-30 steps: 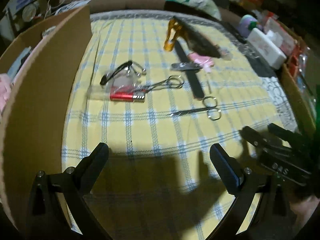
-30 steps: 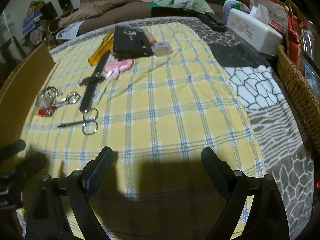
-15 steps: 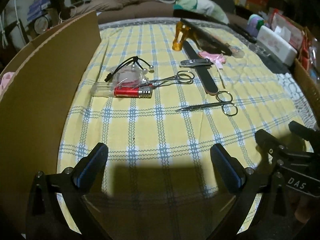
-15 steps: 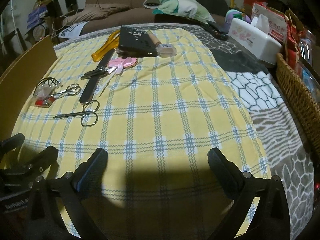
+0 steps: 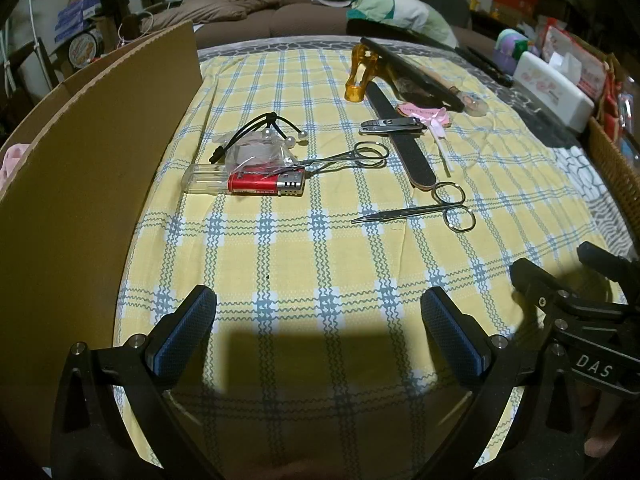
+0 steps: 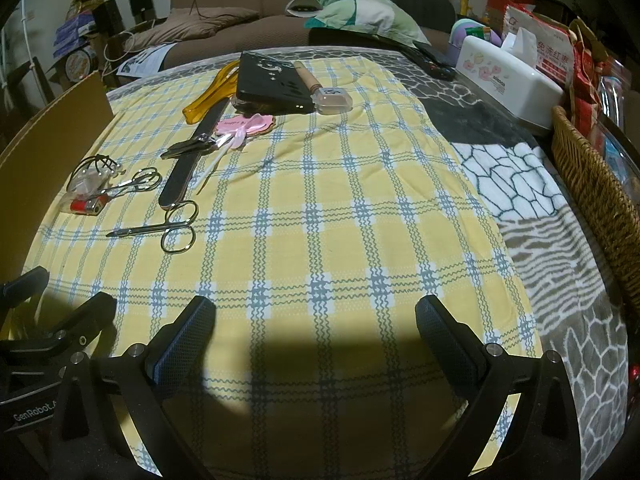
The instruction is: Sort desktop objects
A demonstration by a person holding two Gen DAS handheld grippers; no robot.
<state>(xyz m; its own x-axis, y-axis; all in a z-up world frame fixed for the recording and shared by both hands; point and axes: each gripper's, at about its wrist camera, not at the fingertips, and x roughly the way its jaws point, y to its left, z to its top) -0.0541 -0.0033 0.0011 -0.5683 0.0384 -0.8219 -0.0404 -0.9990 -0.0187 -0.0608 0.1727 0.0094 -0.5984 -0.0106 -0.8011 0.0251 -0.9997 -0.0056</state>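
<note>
Left wrist view shows a tall cardboard box at the far left, standing on the yellow checked cloth that covers the worktop. Next to it lies a red lighter with a clear tube, a little plastic bag and a black hair tie all bunched together. A pair of small silver scissors touches that pile. Further right sit the nail clippers and the long black nail file. A second pair of small scissors lies alone, nearer the grippers. Behind are an orange clip and a pink bow tag.

The left gripper hangs above the cloth with its jaws wide apart and nothing between them. The right gripper is the same, jaws spread and holding nothing.

No thing looks sorted yet. The scissors are thin and flat, so I think the jaws could slip off them or pinch the cloth and drag it. The lighter pile is tangled, so grabbing one thing might pull the others along.
</note>
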